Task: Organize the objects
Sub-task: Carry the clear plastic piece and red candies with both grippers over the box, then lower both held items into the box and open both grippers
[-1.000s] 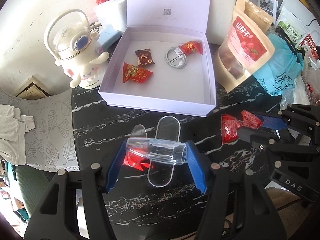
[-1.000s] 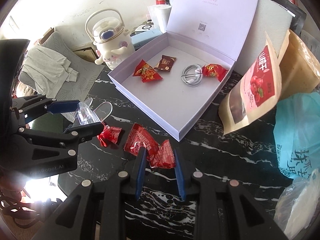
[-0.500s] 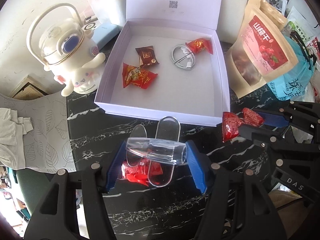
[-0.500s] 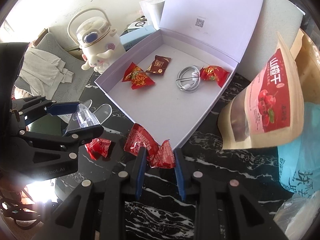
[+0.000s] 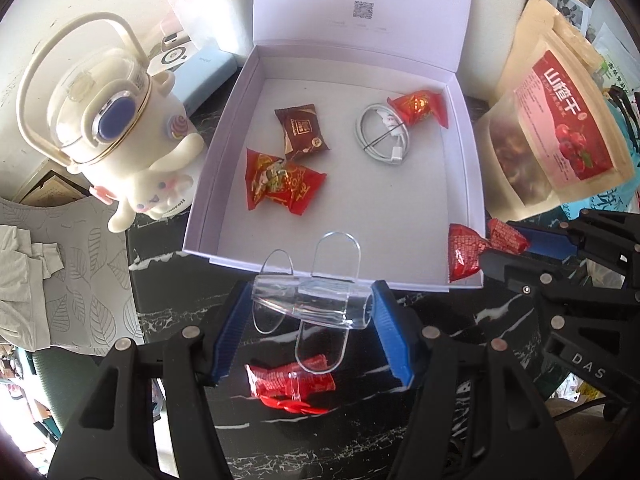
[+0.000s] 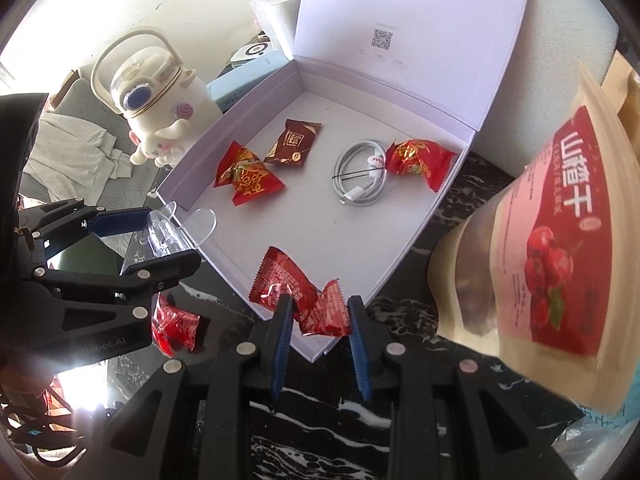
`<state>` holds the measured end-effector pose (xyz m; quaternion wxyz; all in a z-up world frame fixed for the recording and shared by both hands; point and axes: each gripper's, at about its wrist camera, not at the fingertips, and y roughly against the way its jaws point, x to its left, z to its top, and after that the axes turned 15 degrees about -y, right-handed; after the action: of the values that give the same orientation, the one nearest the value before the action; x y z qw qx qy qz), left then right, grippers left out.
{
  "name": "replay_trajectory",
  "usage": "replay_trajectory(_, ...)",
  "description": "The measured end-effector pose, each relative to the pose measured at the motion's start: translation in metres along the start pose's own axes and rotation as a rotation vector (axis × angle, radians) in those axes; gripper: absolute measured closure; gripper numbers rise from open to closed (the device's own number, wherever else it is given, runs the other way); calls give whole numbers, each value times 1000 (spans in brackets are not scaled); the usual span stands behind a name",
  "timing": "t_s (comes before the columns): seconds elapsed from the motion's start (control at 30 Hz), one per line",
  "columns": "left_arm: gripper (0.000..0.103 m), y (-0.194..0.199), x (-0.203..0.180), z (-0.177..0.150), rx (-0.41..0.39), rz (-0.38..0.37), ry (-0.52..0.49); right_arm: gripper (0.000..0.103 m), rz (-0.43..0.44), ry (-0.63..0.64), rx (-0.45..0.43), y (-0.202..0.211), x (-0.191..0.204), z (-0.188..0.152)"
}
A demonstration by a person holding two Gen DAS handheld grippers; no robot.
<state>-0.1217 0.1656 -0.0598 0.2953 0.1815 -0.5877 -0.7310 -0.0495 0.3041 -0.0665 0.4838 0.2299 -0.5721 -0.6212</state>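
Note:
My left gripper (image 5: 308, 312) is shut on a clear acrylic stand (image 5: 310, 304), held crosswise just over the near wall of the open white box (image 5: 400, 208). My right gripper (image 6: 318, 320) is shut on a red candy packet (image 6: 300, 294) at the box's near right corner; the same packet (image 5: 466, 246) shows in the left wrist view. In the box lie a red-gold candy (image 5: 280, 184), a brown candy (image 5: 302, 130), a coiled white cable (image 5: 380, 136) and another red candy (image 5: 418, 106). One red candy (image 5: 288, 384) rests on the black marble table under the left gripper.
A cream cartoon kettle (image 5: 116, 136) stands left of the box on the black marble table (image 5: 180, 304). A kraft snack pouch (image 6: 548, 248) leans at the right, with plastic bags behind it. The box lid (image 5: 360, 4) stands upright at the back. Grey cloth (image 5: 60, 272) hangs at left.
Both grippers have moved forward toward the box with their loads. The stand now overlaps the box's near wall, and the red packet hangs over its near corner.

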Motion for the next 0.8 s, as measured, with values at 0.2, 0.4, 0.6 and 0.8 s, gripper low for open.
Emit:
replay_trajectory(0.2, 44, -11, 10, 12, -1, 1, 2, 76, -3, -2, -7, -8, 0, 17)
replay_trajectory(0.4, 44, -19, 18, 23, -9, 9, -2, 76, -21, 0, -20, -12, -1, 34)
replay_trajectory(0.6, 44, -29, 23, 37, -16, 14, -24, 76, -30, 1, -29, -19, 0, 47)
replay_trajectory(0.8, 44, -37, 27, 51, -26, 15, -36, 76, -40, 4, -38, -30, 3, 60)
